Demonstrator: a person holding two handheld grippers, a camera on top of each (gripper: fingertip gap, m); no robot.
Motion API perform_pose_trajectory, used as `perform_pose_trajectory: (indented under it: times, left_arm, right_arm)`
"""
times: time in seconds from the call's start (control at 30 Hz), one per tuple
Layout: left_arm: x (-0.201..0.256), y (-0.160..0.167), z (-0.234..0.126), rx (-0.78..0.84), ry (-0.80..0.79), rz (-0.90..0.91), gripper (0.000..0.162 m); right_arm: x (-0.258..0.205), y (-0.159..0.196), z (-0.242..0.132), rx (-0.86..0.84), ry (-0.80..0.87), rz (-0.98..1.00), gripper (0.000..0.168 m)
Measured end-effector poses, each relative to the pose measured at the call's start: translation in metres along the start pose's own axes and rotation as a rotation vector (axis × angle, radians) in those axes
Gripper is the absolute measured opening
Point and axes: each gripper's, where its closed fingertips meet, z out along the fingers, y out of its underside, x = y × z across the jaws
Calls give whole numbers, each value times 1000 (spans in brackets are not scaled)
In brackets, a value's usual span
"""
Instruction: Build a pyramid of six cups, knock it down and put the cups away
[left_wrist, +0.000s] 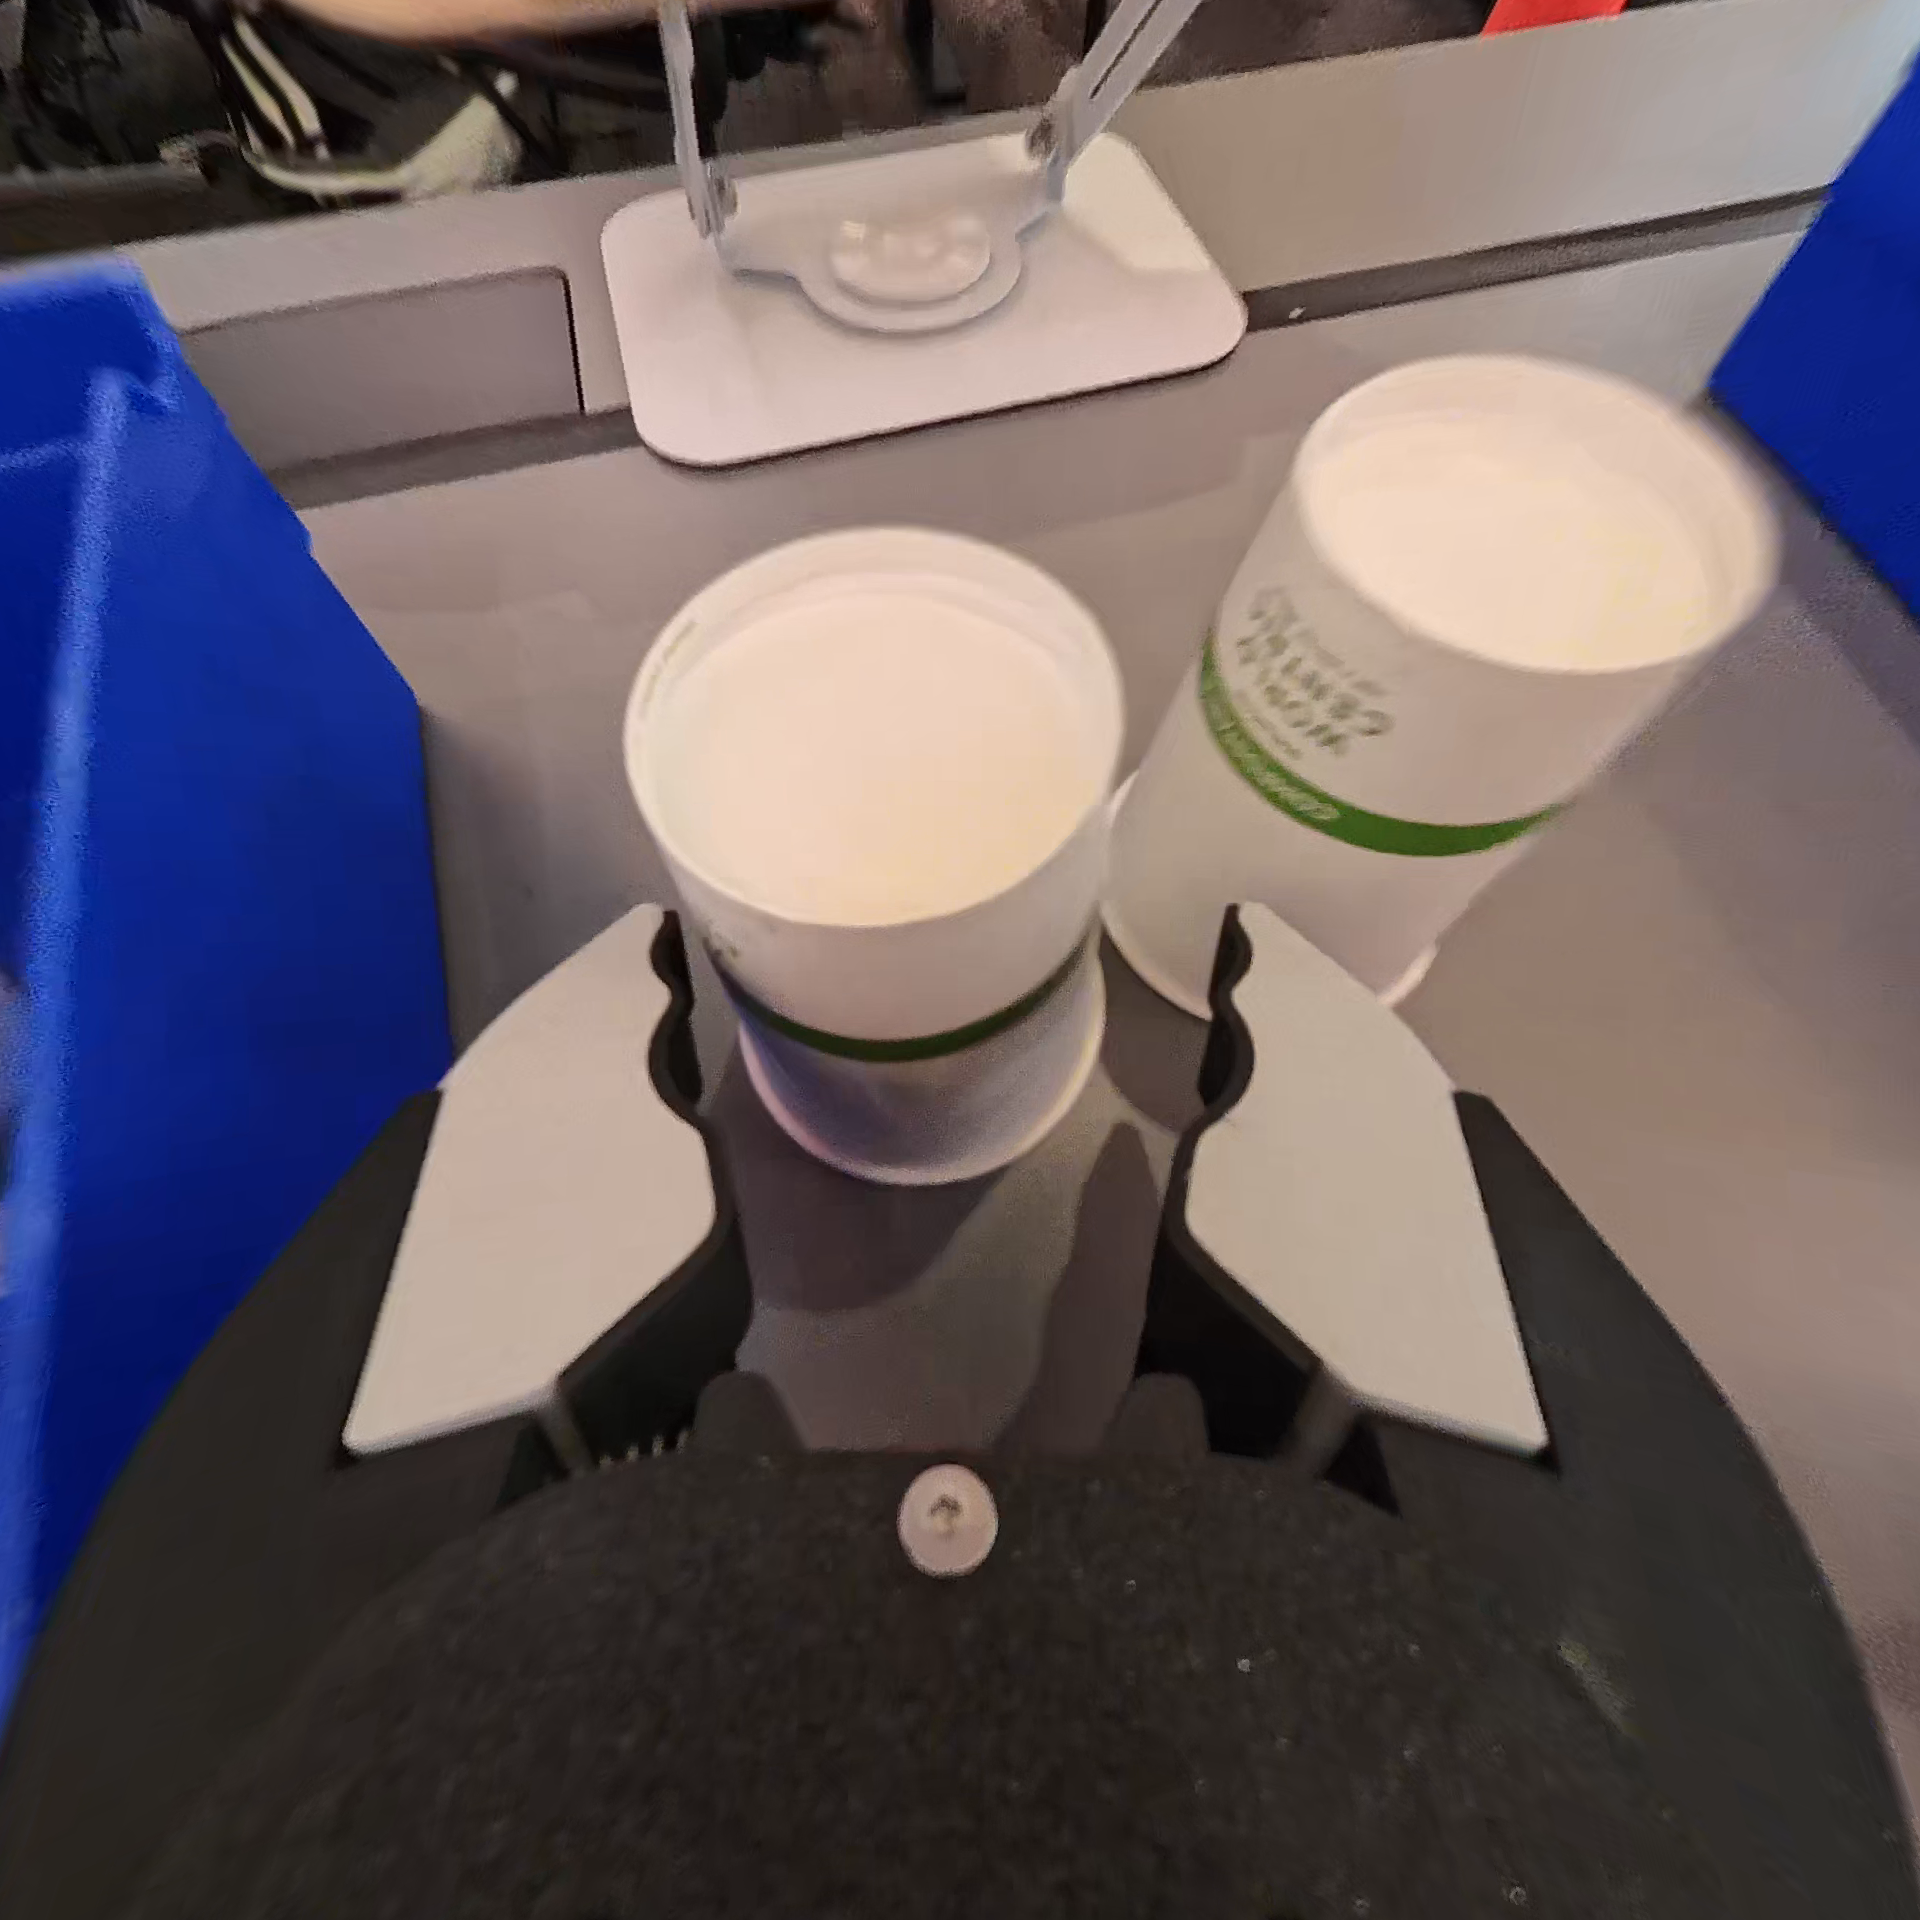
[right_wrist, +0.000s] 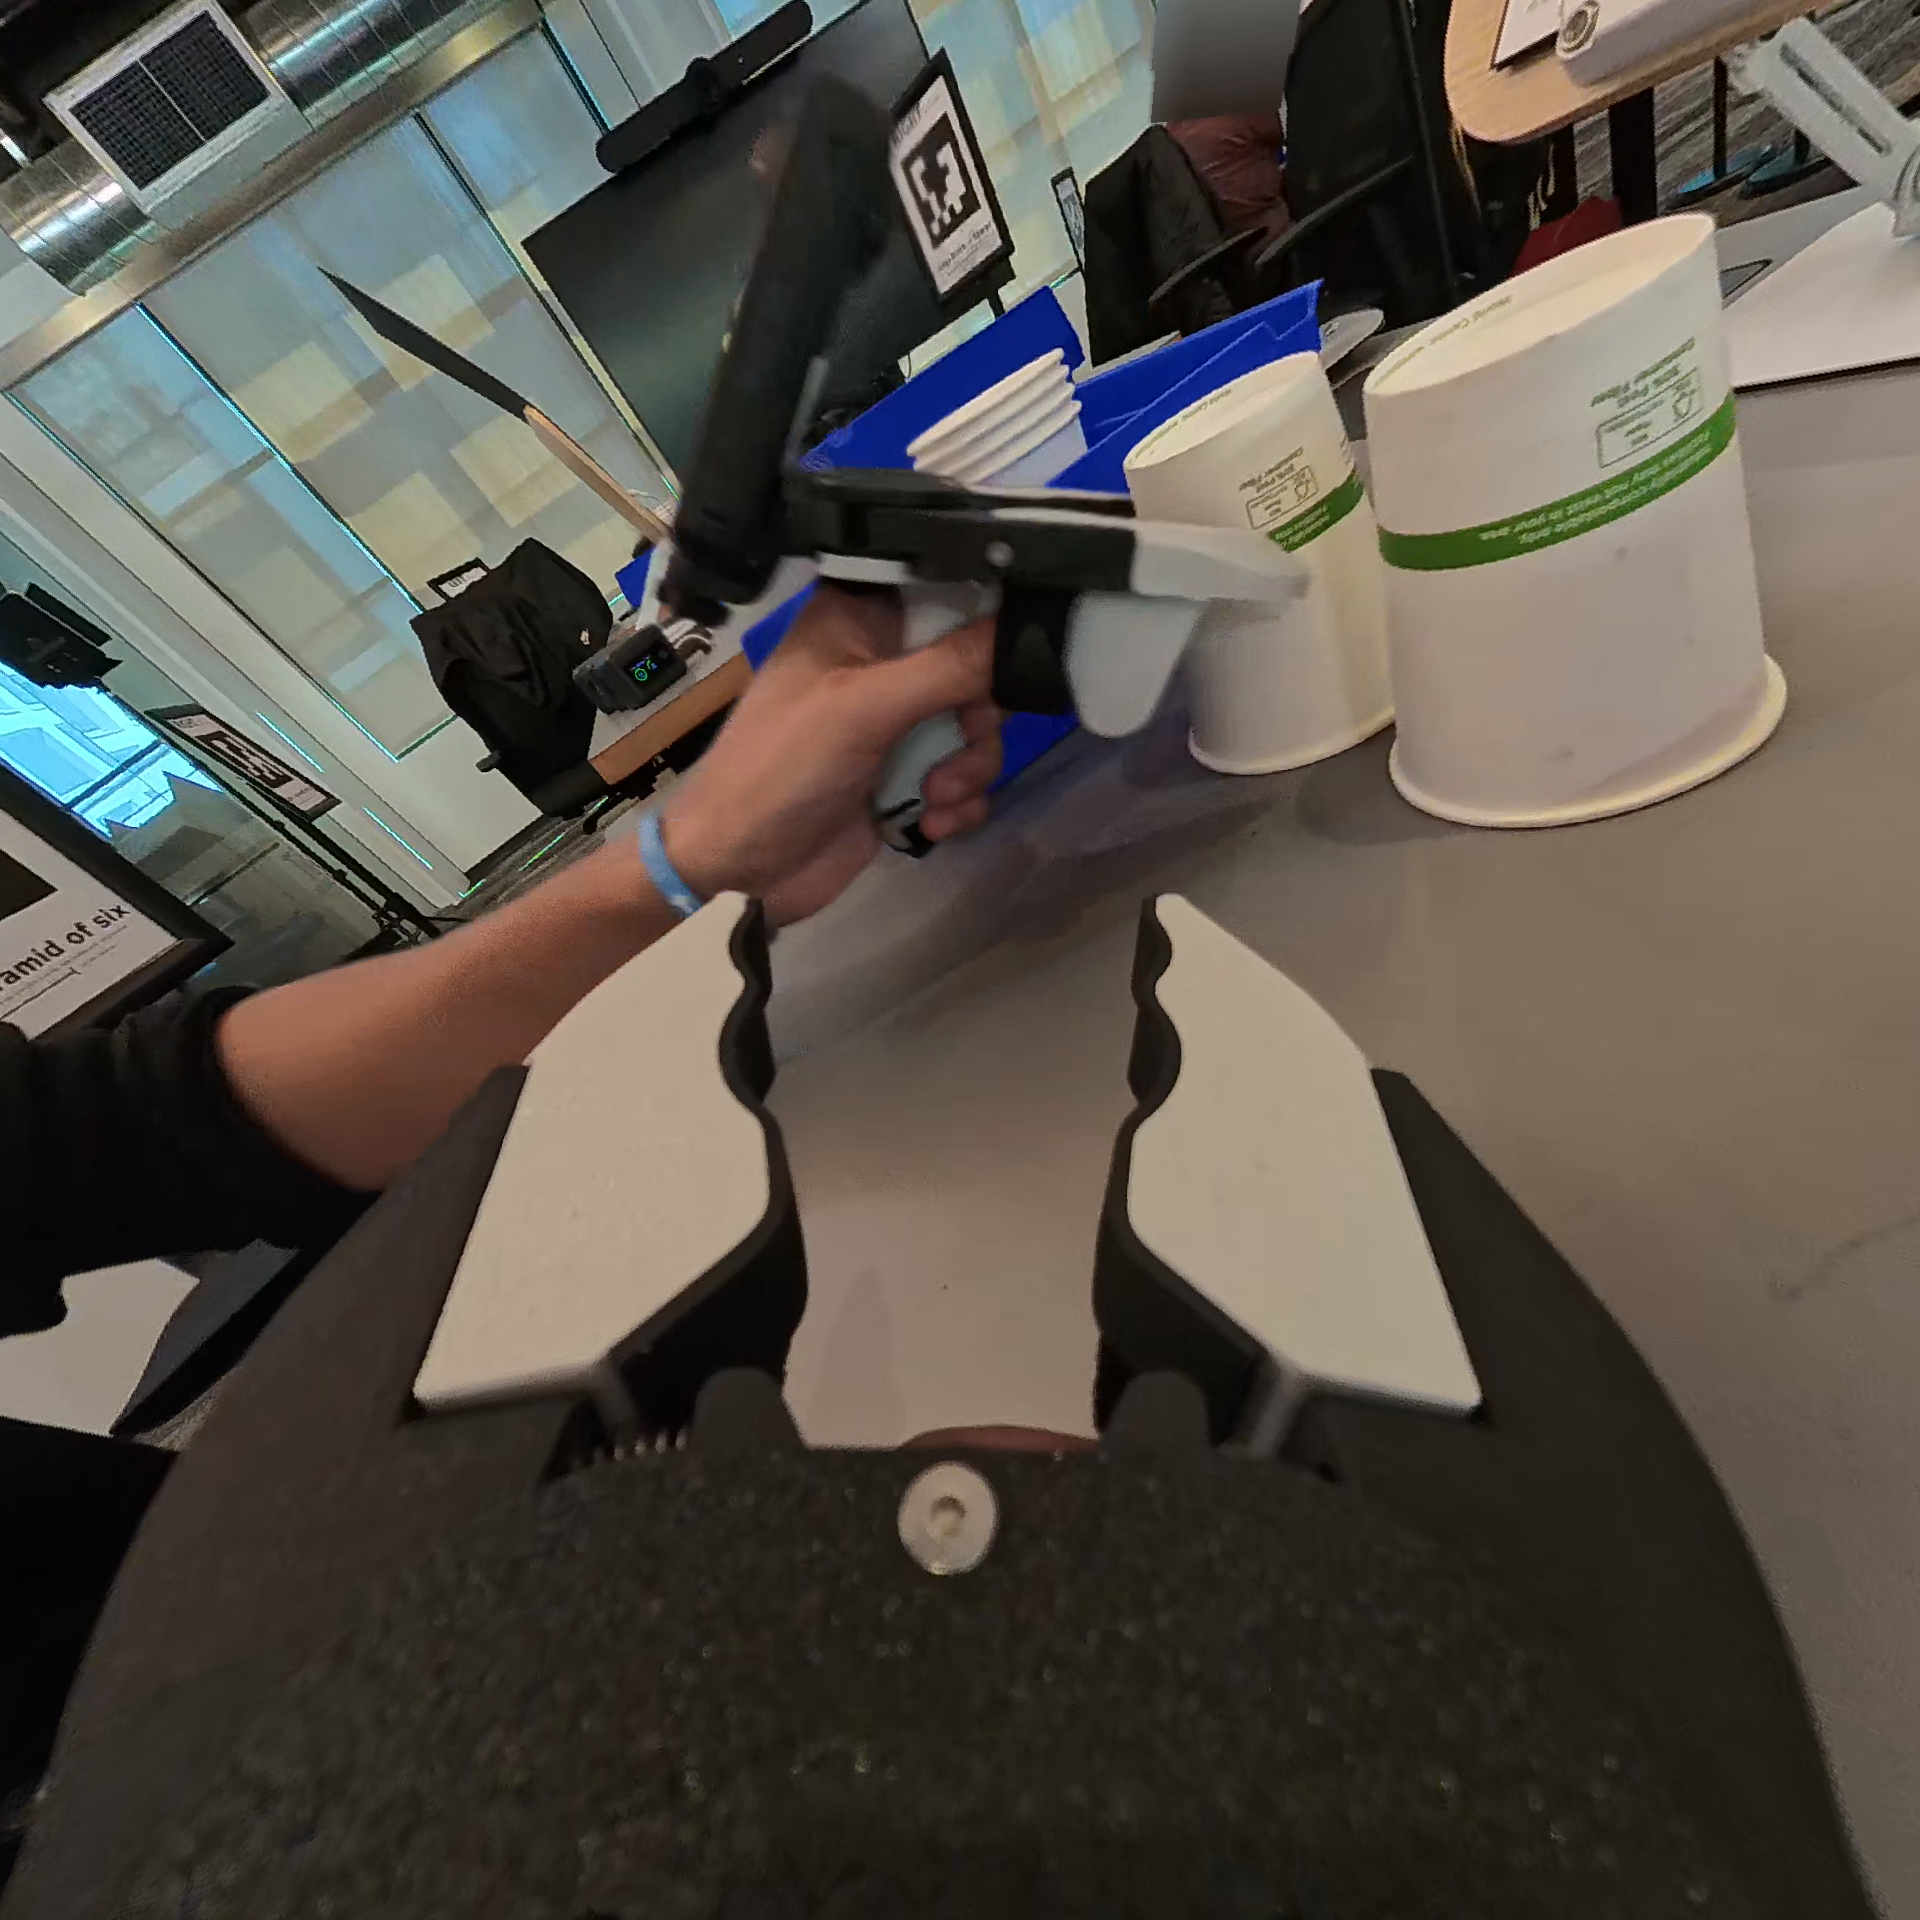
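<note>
Two upturned cups, one (left_wrist: 873, 790) beside the other (left_wrist: 1455, 665), are set side by side on the grey table (right_wrist: 1558, 1091), seemingly as a pyramid base. The left gripper (left_wrist: 951, 956) is spread around the left cup, ungripped; the right gripper (right_wrist: 951, 966) is held open, empty. Spare cups (right_wrist: 997, 426) are stacked in the far blue bin (right_wrist: 1195, 364).

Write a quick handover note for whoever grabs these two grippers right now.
Left gripper: open, around the left cup, not clamped.
Right gripper: open, empty, over the grey table.
Two cups stand upside down side by side, the left one and the right cup. A stack of cups sits in the blue bin.
Left: rest of the pyramid, knockdown, putting away.
</note>
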Motion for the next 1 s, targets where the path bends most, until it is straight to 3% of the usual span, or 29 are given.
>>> perform_pose_trajectory:
  times: [0.07,0.2,0.27,0.33,0.4,0.5,0.7,1.0]
  left_arm:
    - [8,-14,-31,34,22,38,96]
    - [-10,-59,-104,81,121,91,70]
    - [-34,-77,-128,20,252,138,61]
    - [-60,-77,-139,-126,418,295,65]
    - [-95,-66,-139,-259,488,488,51]
    - [-147,-48,-124,-402,430,648,43]
    - [-180,-26,-103,-540,413,704,23]
    - [-185,-14,-87,-601,446,689,11]
  right_arm:
    - [0,0,-1,-6,4,-12,67]
    - [0,2,0,-24,22,-56,67]
    - [-1,3,1,-33,21,-60,67]
    - [-1,3,3,-38,15,-59,66]
    - [-2,3,5,-36,4,-45,66]
    - [0,4,6,-38,1,-32,65]
    - [5,4,4,-39,14,-28,64]
    - [5,6,2,-40,11,-16,64]
